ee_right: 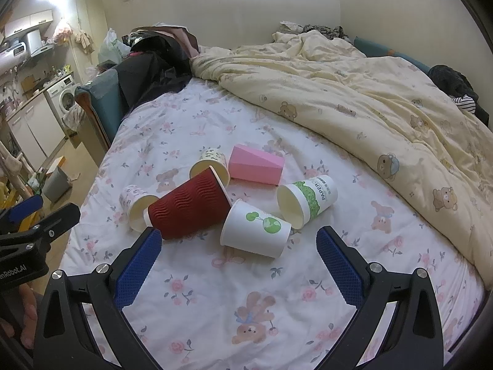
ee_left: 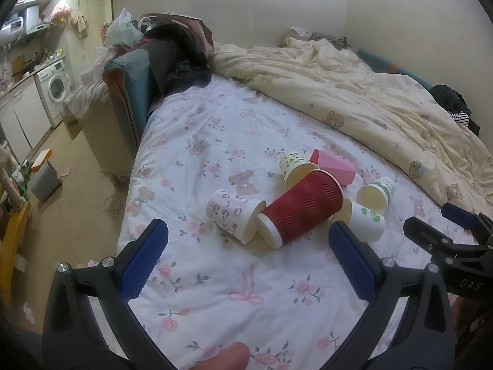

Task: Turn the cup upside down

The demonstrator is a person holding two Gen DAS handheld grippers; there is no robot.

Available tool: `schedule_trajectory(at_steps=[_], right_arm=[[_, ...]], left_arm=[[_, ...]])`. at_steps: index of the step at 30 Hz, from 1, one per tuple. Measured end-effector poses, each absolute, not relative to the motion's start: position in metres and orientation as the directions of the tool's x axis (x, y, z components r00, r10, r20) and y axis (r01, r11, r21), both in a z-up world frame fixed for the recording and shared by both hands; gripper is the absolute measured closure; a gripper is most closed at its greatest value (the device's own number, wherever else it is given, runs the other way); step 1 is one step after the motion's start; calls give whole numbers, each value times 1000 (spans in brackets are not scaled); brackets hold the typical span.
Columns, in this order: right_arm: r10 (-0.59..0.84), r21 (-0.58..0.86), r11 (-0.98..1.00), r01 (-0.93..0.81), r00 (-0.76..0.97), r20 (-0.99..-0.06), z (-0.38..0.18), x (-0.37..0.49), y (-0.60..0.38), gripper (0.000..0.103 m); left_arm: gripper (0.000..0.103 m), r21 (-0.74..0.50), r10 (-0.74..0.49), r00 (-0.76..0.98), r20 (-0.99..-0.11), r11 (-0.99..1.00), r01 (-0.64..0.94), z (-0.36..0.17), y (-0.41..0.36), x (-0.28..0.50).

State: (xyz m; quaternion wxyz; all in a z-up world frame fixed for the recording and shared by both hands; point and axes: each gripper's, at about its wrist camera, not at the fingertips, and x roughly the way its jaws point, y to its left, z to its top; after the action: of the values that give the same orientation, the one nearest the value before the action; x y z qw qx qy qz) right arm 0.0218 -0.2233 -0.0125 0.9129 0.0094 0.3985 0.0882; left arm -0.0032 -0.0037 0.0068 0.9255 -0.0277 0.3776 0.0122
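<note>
Right wrist: red cup [ee_right: 188, 208] on side, touching left finger tip.

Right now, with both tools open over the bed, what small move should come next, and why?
Probably ease the right tool forward around the white cup with the green globe. It lies on its side nearest that tool, free on its near side, while the red cup leans among other cups.

Cream bear-print duvet [ee_right: 354, 92] lying bunched far right on floral bedsheet [ee_right: 215, 293]; washing machine [ee_left: 57, 88] & grey bin [ee_left: 44, 180] sitting far left.
</note>
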Motion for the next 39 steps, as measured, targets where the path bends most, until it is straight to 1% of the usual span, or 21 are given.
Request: schedule_trajectory(at_steps=[4, 7, 9, 13, 16, 19, 22, 23, 24, 29, 33, 39], right_arm=[[178, 102, 983, -154, 656, -734, -13, 24, -226, 0], [245, 174, 969, -175, 605, -757, -7, 40, -235, 0], [278, 189, 959, -211, 569, -774, -4, 54, -237, 0], [282, 155, 950, -271, 531, -799, 1, 81, -234, 0], [290, 122, 928, -351, 477, -830, 1, 109, -230, 0], [255, 53, 903, -427, 433, -865, -6, 140, -228, 2], [193, -37, 865, -500, 401, -896, -17, 173, -228, 9], [183, -47, 851, -524, 379, -907, -21, 183, -228, 14], [165, -70, 835, -546, 369, -915, -26, 193, -228, 15], [67, -156, 731, -665, 297, -952, -64, 232, -218, 16], [9, -193, 654, -731, 263, -965, -96, 253, -204, 16], [-43, -186, 591, -785, 200, -979, -138, 275, -186, 16]], left_arm=[[0, -47, -5, 689, -725, 998, -43, 8, -1, 5], [0, -35, 5, 678, -735, 998, -45, 13, 4, 18], [0, -22, 18, 676, -737, 998, -51, 14, 6, 29], [0, -29, 13, 643, -766, 998, -55, 8, 11, 55], [0, -22, 24, 608, -794, 997, -69, -2, 15, 73], [0, -17, 24, 573, -819, 998, -67, -10, 15, 88], [0, -21, 16, 543, -840, 998, -62, -20, 14, 100], [0, -22, 12, 535, -845, 998, -58, -23, 13, 102], [0, -22, 9, 522, -853, 998, -53, -27, 12, 105], [0, -39, -23, 476, -879, 999, -23, -40, 5, 121], [0, -13, -12, 461, -887, 1000, -1, -50, 1, 138], [0, -16, -18, 429, -903, 1000, 8, -63, 0, 150]])
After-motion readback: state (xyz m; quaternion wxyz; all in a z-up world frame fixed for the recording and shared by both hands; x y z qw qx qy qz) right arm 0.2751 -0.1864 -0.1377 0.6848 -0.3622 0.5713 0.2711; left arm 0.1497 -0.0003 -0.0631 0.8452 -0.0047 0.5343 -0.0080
